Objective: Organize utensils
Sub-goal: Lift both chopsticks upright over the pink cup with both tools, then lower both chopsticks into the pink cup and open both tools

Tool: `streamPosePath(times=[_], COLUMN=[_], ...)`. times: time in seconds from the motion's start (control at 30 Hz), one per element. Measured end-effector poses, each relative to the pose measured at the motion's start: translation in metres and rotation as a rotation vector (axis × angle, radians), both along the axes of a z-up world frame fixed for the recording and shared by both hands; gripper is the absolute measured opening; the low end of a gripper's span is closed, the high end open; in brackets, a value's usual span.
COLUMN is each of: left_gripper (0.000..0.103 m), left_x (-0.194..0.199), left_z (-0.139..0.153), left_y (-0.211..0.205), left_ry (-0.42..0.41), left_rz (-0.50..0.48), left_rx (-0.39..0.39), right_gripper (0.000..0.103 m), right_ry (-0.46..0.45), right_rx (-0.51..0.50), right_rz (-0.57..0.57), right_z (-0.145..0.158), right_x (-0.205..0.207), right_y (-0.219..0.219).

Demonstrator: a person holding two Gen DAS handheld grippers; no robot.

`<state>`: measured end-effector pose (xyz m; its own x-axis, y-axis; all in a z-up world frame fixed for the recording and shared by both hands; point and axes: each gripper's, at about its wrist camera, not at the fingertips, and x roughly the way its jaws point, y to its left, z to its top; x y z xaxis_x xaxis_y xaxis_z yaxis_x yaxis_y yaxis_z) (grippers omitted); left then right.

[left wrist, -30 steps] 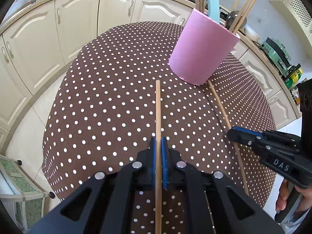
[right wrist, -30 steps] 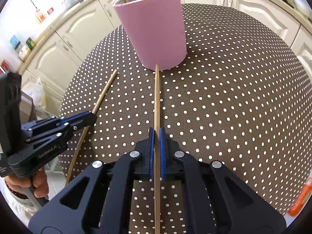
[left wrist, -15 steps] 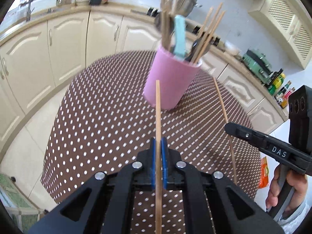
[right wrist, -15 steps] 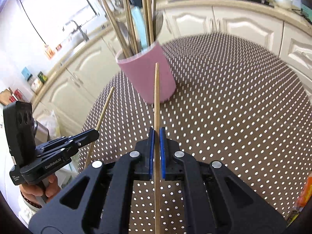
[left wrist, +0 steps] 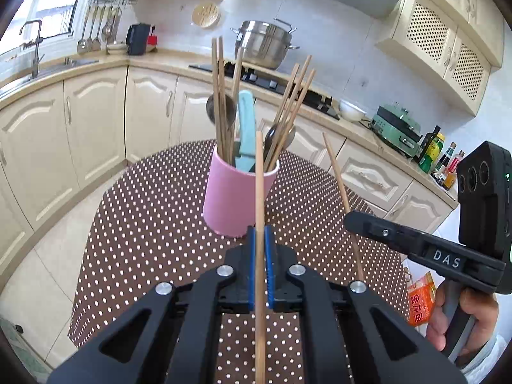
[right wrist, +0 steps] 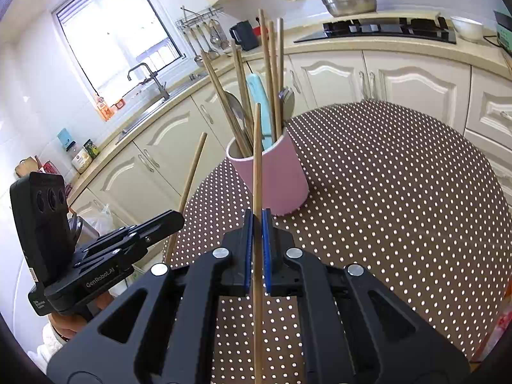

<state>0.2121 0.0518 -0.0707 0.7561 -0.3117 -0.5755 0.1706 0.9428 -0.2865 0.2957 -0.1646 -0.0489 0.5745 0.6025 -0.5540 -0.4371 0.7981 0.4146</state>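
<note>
In the left wrist view, the sink and hanging ladles sit at the upper left; at centre the pink holder (left wrist: 238, 192) stands upright on the dotted tablecloth (left wrist: 144, 224), already crowded with chopsticks, spoons and a blue-handled tool; the left gripper (left wrist: 260, 249) fills the bottom centre, its blue pads closed tight on the left chopstick (left wrist: 259, 192), which runs along the fingers with its tip overlapping the holder's rim in the picture, probably so it can be dropped in end first; at right the right gripper (left wrist: 355, 220) pinches the right chopstick (left wrist: 336, 169) the same way, clear of the table. In the right wrist view the left gripper (right wrist: 174, 220) is at lower left; the holder (right wrist: 275, 172) stands at centre; the right gripper (right wrist: 257, 233) is clamped on its stick (right wrist: 257, 160), aimed at the holder's mouth.
</note>
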Motion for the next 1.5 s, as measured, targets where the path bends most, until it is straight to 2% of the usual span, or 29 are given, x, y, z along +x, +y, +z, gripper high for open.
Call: streamPosePath(times=[0.5,0.83,1.07,1.33,1.43,1.5], left_gripper=[0.006,0.006,0.006,0.006,0.006,0.006], left_x=[0.031,0.066,0.09,0.098,0.102,0.107], left_z=[0.023,0.05,0.062,0.064,0.064,0.062], left_y=[-0.001,-0.001,0.003,0.006,0.003,0.002], left_ry=[-0.085,-0.182,-0.281,-0.462,-0.547,-0.57], left_rz=[-0.016,-0.017,-0.021,0.018,0.038,0.053], left_rx=[-0.023,-0.056,-0.121,-0.176,-0.16,-0.158], right_gripper=[0.006,0.006,0.006,0.006,0.006,0.006], right_ry=[-0.102,-0.191,-0.27,-0.408,-0.491,-0.52], right_rx=[0.041,0.077,0.083,0.108,0.127,0.145], right_rz=[0.01,0.003,-0.022,-0.079,-0.11,-0.124], right_z=[0.027,0.052,0.071,0.079,0.077,0.075], right_x=[0.02,0.046,0.061,0.072,0.075,0.078], right_y=[0.023,0.035,0.045,0.053,0.059,0.06])
